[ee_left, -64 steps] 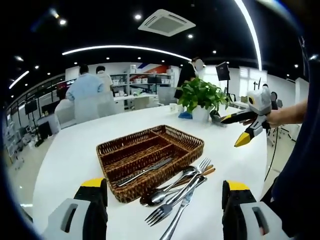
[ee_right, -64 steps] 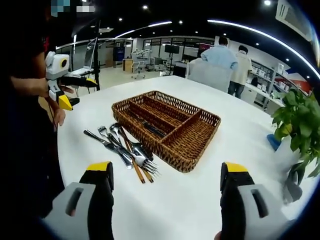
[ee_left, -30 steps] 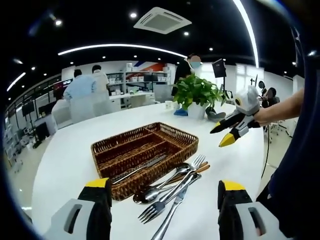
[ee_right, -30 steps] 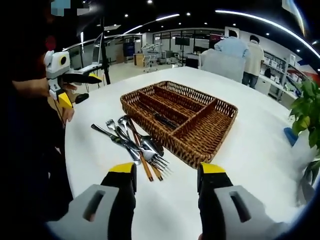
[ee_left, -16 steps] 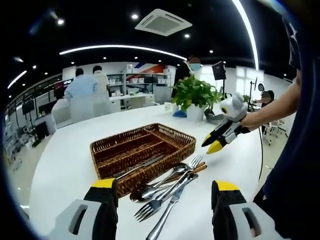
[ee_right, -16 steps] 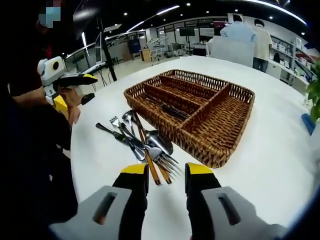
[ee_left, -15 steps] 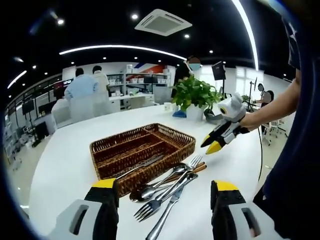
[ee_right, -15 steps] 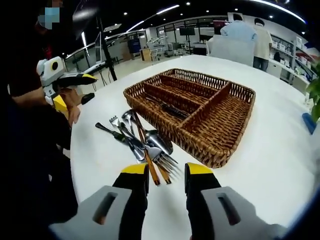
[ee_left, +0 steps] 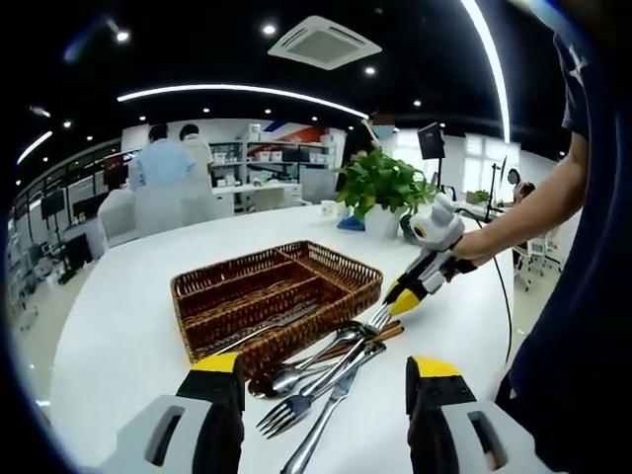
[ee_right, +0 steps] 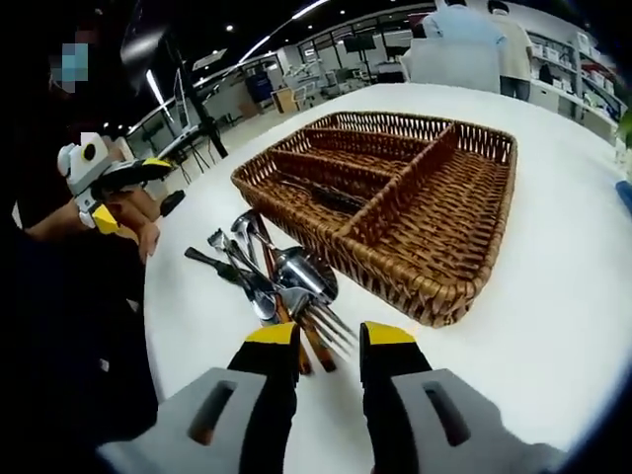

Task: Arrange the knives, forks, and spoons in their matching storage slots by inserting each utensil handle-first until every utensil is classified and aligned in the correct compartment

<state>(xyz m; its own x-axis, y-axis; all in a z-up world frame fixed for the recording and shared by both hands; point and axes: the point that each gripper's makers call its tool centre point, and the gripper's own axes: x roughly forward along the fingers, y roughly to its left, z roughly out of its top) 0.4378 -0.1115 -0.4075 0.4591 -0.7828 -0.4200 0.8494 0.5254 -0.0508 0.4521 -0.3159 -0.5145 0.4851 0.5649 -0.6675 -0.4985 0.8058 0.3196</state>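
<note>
Knife [ee_left: 279, 325] lies in wicker tray's [ee_left: 227, 341] long slot.

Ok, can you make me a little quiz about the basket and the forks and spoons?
1. True or false: the wicker basket already has a utensil lying in one of its slots.
2. Where is the pile of cutlery? A) inside the basket B) on the white table beside the basket C) in the plant pot
3. Fill in: the right gripper hangs just above the ____ end of the pile.

Key: 1 true. 2 B. 3 fork-tine end, with its fingers narrowly apart and holding nothing.
</note>
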